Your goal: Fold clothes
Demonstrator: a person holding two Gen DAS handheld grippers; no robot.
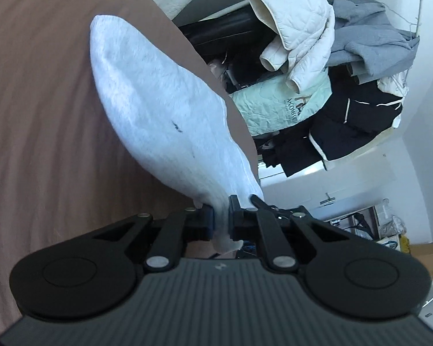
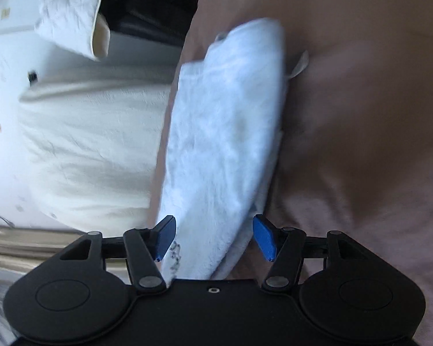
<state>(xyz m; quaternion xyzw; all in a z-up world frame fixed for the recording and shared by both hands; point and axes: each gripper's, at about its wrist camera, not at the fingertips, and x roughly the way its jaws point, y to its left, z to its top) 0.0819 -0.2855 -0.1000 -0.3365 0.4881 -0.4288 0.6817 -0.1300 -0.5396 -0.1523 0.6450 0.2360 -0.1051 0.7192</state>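
A pale blue-white garment [image 1: 158,106] stretches from my left gripper [image 1: 220,219] out over the brown bed cover [image 1: 37,115]. The left gripper is shut on the garment's near end, with cloth bunched between its pads. In the right wrist view the same garment [image 2: 222,138] lies folded lengthwise along the edge of the brown cover [image 2: 360,115]. My right gripper [image 2: 213,236] is open, its blue pads [image 2: 264,236] standing on either side of the garment's near end without pinching it. This view is blurred by motion.
Beyond the bed edge hangs a rack of clothes: a white quilted jacket [image 1: 297,28], a grey top [image 1: 375,40] and black garments [image 1: 355,127]. A white quilted jacket [image 2: 72,14] and a cream cloth [image 2: 95,150] lie left of the bed in the right wrist view.
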